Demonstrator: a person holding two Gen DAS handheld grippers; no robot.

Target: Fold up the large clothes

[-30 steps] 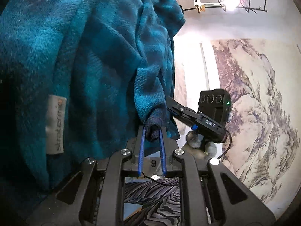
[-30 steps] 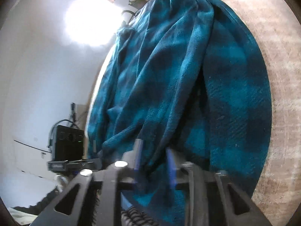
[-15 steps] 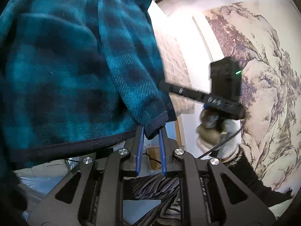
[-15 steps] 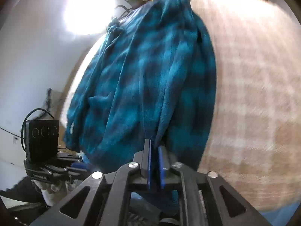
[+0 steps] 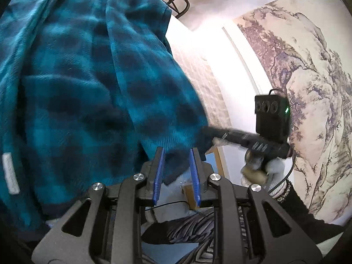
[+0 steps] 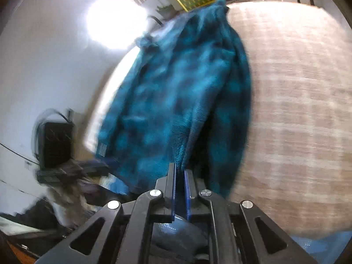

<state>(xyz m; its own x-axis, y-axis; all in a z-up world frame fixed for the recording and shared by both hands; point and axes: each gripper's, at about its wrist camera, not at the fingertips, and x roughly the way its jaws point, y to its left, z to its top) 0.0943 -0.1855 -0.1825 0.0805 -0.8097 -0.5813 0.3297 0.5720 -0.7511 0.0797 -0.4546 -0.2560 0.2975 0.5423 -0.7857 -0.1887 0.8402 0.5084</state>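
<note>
We see a large teal and dark-blue plaid fleece garment [image 5: 83,83] hanging in soft vertical folds, filling the left of the left wrist view; in the right wrist view the same garment [image 6: 182,101] hangs down in front of a beige checked surface [image 6: 297,110], blurred. A dark band edges its hem, and a small white label [image 5: 10,173] sits near that edge. Behind it we make out a wall painting of trees and rocks [image 5: 308,77]. Our left gripper [image 5: 176,167] has its blue-padded jaws set apart, a dark corner of the hem lying between them without being pinched. Our right gripper [image 6: 180,187] has its jaws drawn nearly together, clamping a fold of the fleece; it also shows in the left wrist view [image 5: 211,139], at the garment's edge.
</note>
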